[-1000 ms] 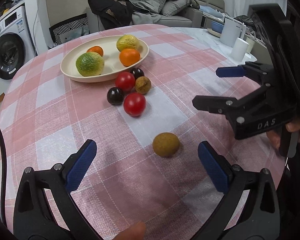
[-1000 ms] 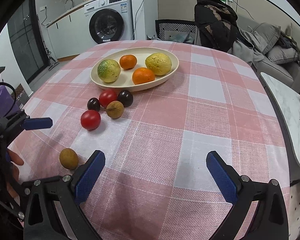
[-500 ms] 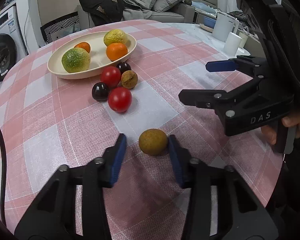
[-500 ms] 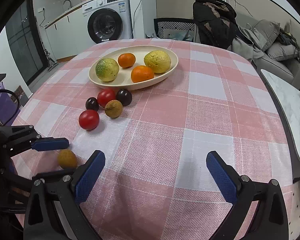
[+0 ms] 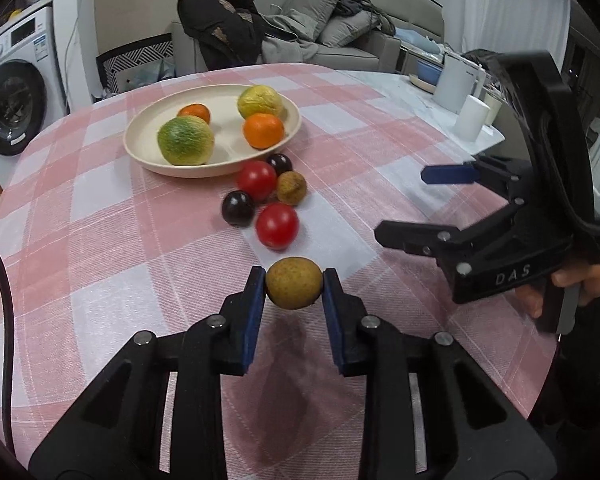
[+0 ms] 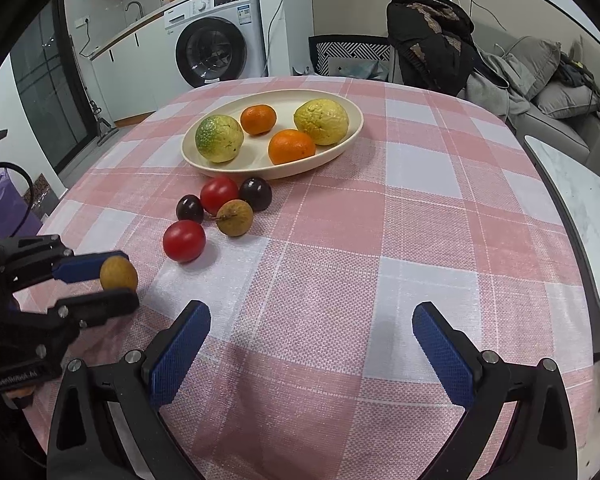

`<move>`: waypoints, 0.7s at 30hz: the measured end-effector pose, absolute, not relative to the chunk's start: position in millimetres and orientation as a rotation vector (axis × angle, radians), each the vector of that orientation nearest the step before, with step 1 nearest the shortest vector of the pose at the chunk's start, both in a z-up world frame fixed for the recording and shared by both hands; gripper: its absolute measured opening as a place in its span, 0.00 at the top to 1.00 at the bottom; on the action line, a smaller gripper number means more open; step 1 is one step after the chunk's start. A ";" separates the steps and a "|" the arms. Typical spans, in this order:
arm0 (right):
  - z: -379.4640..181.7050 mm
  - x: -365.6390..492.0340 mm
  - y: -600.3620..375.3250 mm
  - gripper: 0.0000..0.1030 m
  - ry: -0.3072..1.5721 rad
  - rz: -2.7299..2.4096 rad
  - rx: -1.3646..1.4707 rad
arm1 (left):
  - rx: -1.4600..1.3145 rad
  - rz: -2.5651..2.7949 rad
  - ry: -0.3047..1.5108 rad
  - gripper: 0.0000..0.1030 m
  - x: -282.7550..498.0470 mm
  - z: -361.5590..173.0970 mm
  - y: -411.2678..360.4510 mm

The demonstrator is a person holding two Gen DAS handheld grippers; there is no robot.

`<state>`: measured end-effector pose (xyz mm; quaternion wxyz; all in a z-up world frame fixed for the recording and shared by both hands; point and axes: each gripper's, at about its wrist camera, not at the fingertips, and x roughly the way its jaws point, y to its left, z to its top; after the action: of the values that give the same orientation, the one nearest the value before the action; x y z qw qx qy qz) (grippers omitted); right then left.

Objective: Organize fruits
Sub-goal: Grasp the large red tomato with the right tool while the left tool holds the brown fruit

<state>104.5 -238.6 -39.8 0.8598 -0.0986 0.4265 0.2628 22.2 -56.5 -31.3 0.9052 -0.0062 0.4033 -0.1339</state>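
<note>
A brown longan point(image 5: 294, 289) sits between the blue pads of my left gripper point(image 5: 294, 284), whose jaws are closing tight on it, just above the checked cloth, with its shadow underneath. The right wrist view shows the same grip point(image 6: 114, 280) at far left. My right gripper point(image 6: 312, 316) hangs open over bare cloth, holding nothing. Beyond lie two red tomatoes point(image 5: 277, 225), two dark plums point(image 5: 239, 208) and a second longan point(image 5: 291, 188). The cream plate point(image 5: 140, 156) behind them carries several citrus fruits point(image 5: 186, 140).
The round table has a pink and white checked cloth point(image 6: 380, 240). White cups point(image 5: 474, 118) and a kettle stand on a marble counter at the right. A washing machine point(image 6: 216, 52), a chair with a dark coat and a sofa are behind the table.
My left gripper went from wide open to shut around the brown longan and raised it slightly off the cloth. The right gripper has stayed where it was.
</note>
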 end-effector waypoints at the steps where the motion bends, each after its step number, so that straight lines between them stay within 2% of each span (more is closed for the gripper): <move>1: -40.8 104.2 -236.5 0.00 0.899 0.557 -0.207 | -0.017 -0.266 0.829 0.75 22.9 -30.5 -53.0; 12: -37.0 97.1 -194.2 0.01 0.896 0.678 -0.195 | -0.080 -0.152 0.777 0.75 29.7 -20.1 -6.6; 19: -42.1 101.8 -161.0 0.22 0.913 0.746 -0.210 | -0.103 -0.099 0.764 0.75 30.7 -18.9 15.2; 21: -43.0 103.1 -157.1 0.25 0.915 0.754 -0.204 | -0.112 -0.088 0.763 0.75 30.8 -18.7 20.3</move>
<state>103.1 -157.1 -43.0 0.8244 -0.0960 0.4306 0.3547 30.8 20.3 -18.7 0.9255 -0.0548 0.3722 -0.0430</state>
